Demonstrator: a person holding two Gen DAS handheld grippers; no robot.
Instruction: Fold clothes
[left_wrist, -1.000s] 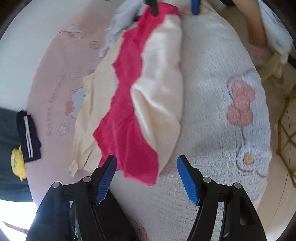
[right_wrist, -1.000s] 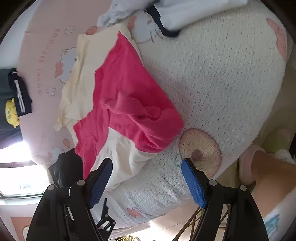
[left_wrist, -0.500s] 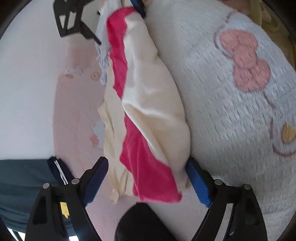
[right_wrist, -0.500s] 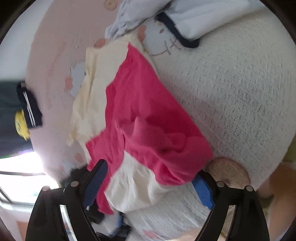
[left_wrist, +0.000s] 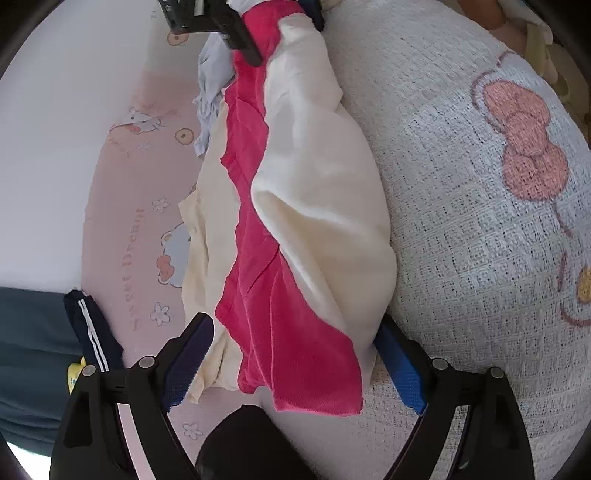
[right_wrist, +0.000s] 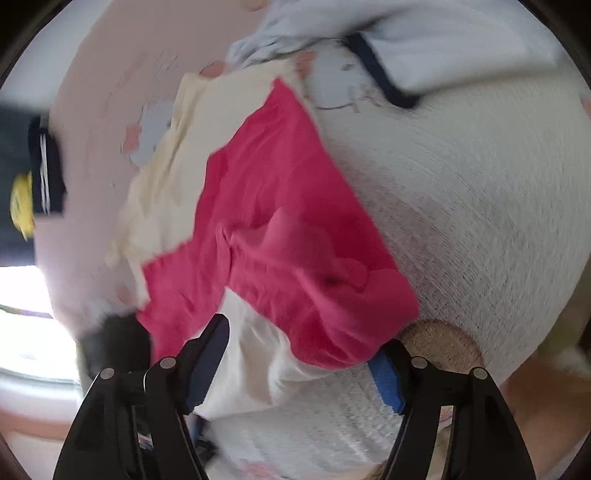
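A pink-red and cream garment lies lengthwise on the bed, where the knitted blanket meets the pink sheet. Its near hem sits between the fingers of my left gripper, whose jaws stand wide; the right finger touches the cream cloth. At the far end my right gripper straddles the gathered cloth. In the right wrist view the garment is bunched, and its pink and white end fills the gap of my right gripper, whose jaws are closing around it.
A white knitted blanket with a pink bow covers the right side, a pink printed sheet the left. A navy striped garment lies at the left edge. A pale blue garment and a white navy-trimmed one lie beyond.
Both grippers have come down onto the garment's two ends, which now lie between their fingers. My left jaws have widened. My right jaws widened, then narrowed. The garment's middle is more bunched.
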